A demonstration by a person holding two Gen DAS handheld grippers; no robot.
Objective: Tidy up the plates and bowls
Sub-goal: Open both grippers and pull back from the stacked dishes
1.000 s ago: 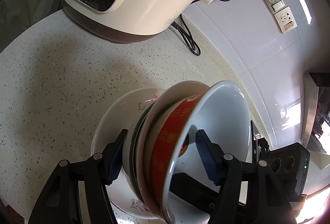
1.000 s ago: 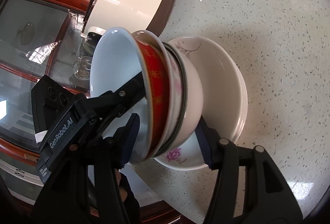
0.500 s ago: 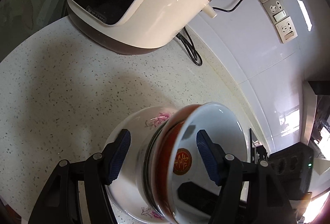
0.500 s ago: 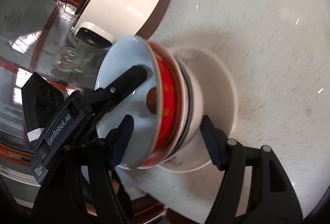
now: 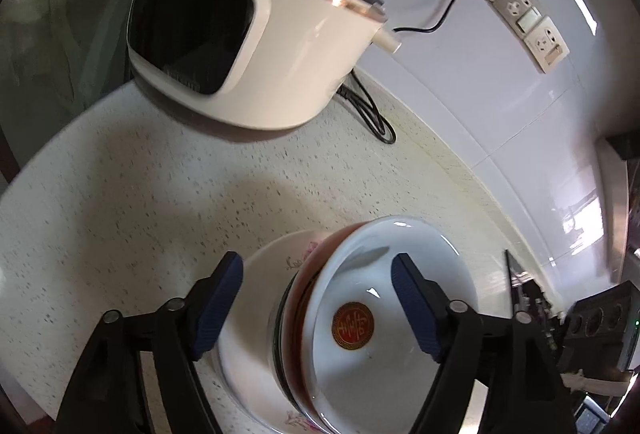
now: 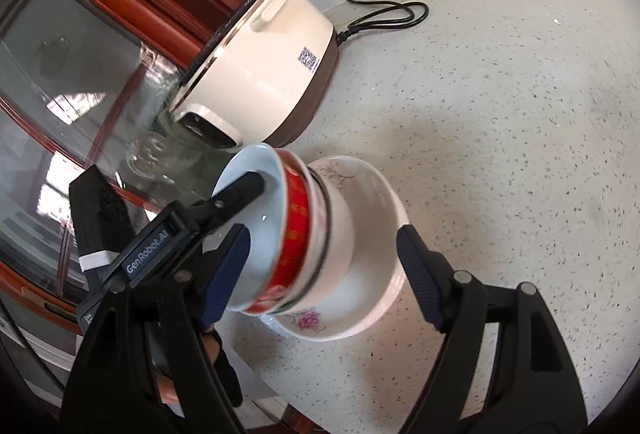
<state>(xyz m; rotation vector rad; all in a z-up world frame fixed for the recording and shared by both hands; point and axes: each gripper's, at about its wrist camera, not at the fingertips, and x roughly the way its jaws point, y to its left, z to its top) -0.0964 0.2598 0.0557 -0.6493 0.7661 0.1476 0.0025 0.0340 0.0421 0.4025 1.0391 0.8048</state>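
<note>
Nested red-banded porcelain bowls (image 6: 294, 234) sit in a floral white plate (image 6: 360, 274); both grippers, left (image 5: 316, 302) and right (image 6: 320, 274), gape, so withdrawal seems next.

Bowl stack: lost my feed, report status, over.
Left tool open, right tool open, both straddling bowl stack. Stack tilted in flowered plate. Rice cooker behind, not touching.

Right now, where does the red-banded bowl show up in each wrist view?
Left wrist: the red-banded bowl sits low and right of centre, topmost in the nested stack, its red medallion facing the camera.
Right wrist: it lies left of centre, seen side-on, band showing.
Shared landmark: the cream rice cooker behind the stack.
</note>
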